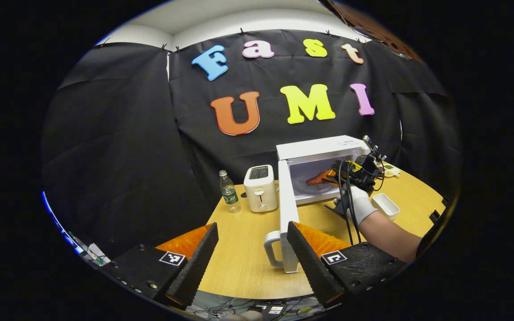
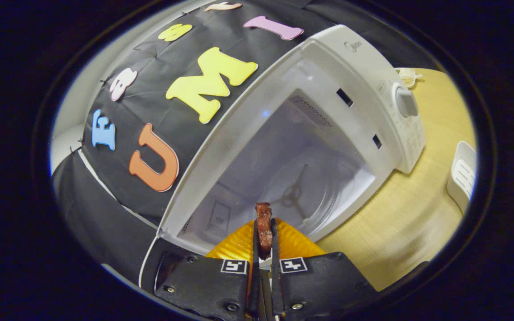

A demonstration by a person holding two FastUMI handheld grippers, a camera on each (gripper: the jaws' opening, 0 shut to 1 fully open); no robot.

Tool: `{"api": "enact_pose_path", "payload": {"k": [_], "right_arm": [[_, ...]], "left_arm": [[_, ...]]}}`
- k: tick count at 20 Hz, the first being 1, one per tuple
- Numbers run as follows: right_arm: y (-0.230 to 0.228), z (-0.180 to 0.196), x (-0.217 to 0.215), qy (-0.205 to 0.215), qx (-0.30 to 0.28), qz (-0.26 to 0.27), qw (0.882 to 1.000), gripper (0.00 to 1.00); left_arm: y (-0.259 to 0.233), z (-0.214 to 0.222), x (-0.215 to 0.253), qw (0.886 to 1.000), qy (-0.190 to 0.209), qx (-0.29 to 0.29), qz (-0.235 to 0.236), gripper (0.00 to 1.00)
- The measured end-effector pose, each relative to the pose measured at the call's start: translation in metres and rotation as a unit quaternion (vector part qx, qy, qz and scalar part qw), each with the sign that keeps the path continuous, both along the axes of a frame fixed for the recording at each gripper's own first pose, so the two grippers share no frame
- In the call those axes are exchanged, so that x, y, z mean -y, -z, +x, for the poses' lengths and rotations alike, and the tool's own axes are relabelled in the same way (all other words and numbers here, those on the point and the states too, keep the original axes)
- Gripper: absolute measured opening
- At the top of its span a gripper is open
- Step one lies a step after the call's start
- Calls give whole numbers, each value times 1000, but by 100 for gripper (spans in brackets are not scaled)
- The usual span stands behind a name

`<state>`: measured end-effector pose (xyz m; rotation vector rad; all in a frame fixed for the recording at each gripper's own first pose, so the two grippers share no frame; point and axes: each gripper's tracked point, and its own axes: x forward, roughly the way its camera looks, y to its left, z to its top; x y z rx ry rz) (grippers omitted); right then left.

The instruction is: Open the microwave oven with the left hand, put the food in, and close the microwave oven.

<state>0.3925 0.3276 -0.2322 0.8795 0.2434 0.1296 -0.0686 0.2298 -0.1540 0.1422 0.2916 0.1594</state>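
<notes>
Reaching into the open microwave oven [image 2: 301, 147] from the right gripper view, with the right gripper [image 2: 264, 243] clenching a thin reddish-brown strip of food [image 2: 264, 227] between both fingers, its tip poking forward over the glass turntable [image 2: 310, 200] inside the cavity. Hanging back in the left gripper view, near the edge of the wooden table [image 1: 243, 263], with the left gripper [image 1: 252, 258] spread wide and grasping nothing, just beside the handle [image 1: 273, 249] of the swung-open microwave door [image 1: 286, 209]. Sitting farther left: a toaster [image 1: 261, 188] and a water bottle [image 1: 229, 191]; a white tray [image 1: 386, 205] to the right. Risking, most likely, a release too near the cavity's front lip, letting the food slide out onto the table, or knocking the door with the idle left gripper, swinging it into the gloved hand [image 1: 357, 203].
</notes>
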Motion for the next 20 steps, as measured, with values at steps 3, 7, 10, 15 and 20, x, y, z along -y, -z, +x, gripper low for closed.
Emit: {"api": "enact_pose_path", "payload": {"k": [3, 7, 10, 15, 20], "right_arm": [[11, 19, -3, 28, 10, -21, 999, 13], [31, 36, 0, 41, 10, -41, 998, 14], [41, 40, 9, 57, 14, -95, 994, 22], [40, 41, 13, 62, 28, -194, 979, 34], [18, 35, 27, 85, 61, -265, 959, 92]], "left_arm": [[2, 7, -14, 1000, -6, 2, -3, 95], [7, 18, -30, 1000, -13, 2, 1, 95], [15, 23, -35, 1000, -17, -4, -3, 95], [22, 31, -38, 1000, -21, -10, -8, 95], [17, 34, -36, 1000, -21, -1, -4, 95]]}}
